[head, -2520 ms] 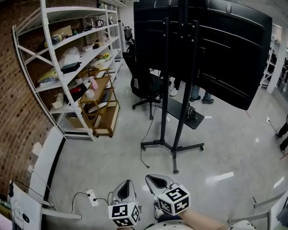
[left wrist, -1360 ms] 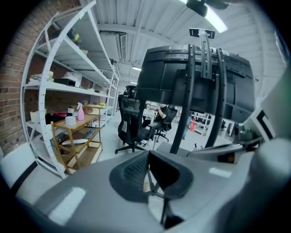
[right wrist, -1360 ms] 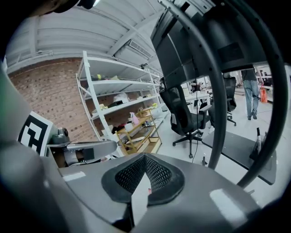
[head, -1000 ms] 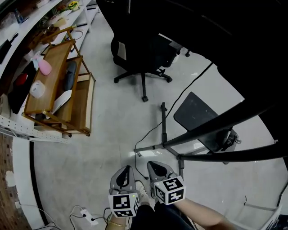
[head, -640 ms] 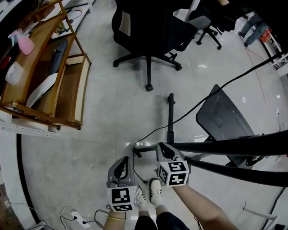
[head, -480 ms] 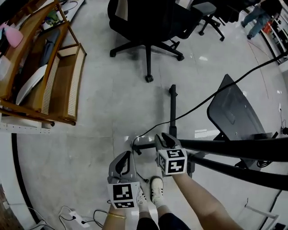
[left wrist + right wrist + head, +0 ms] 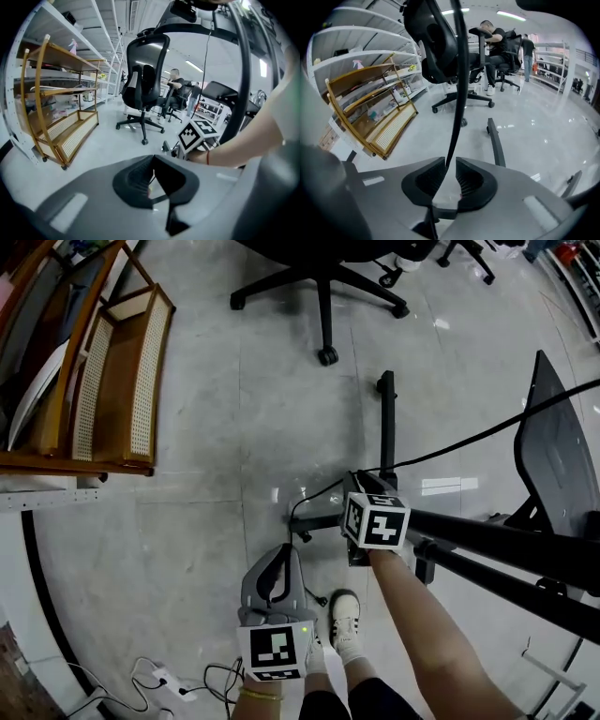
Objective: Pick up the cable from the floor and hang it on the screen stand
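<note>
A thin black cable [image 7: 469, 435] runs from the right over the floor to the base of the black screen stand [image 7: 386, 418] and loops on past it. My right gripper [image 7: 361, 479] is down at that base. In the right gripper view the cable [image 7: 458, 70] passes between the jaws of the right gripper [image 7: 450, 161]. The jaws have just been closing, but a gap still shows beside the cable. My left gripper [image 7: 284, 549] hangs lower left, shut on nothing; its tips meet in the left gripper view [image 7: 153, 158].
A black office chair [image 7: 323, 296] stands beyond the stand's leg [image 7: 494, 140]. A wooden trolley [image 7: 103, 362] is at the left, a white power strip [image 7: 159, 679] at the bottom left. The person's shoe [image 7: 345, 615] is under the grippers. Other people sit far behind [image 7: 492, 37].
Both grippers have come down toward the floor. The right one has moved forward to the stand's base, so the cable now lies between its jaws. The left one trails behind.
</note>
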`<move>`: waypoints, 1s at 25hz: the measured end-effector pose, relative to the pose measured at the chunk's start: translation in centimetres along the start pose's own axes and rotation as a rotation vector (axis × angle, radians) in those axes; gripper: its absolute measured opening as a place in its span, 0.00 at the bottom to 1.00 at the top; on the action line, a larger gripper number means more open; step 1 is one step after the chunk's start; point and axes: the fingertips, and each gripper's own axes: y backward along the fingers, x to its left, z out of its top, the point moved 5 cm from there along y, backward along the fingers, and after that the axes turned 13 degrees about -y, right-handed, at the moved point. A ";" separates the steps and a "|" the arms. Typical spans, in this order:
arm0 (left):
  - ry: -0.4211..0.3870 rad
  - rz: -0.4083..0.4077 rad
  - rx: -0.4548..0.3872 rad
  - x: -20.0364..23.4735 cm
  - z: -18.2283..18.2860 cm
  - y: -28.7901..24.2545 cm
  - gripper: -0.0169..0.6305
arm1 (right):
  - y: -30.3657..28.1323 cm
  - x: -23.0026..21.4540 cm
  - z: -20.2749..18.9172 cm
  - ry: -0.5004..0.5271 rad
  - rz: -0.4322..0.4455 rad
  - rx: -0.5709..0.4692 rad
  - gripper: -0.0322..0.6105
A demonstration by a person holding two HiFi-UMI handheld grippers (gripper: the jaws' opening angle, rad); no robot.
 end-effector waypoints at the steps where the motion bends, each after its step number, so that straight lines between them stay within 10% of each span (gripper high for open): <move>1: 0.002 0.002 0.003 0.1 -0.1 -0.2 0.04 | 0.0 0.1 0.1 0.027 -0.003 -0.007 0.12; 25: 0.010 0.069 0.039 1.1 1.0 10.8 0.04 | 18.4 9.6 -13.1 0.109 0.349 0.074 0.07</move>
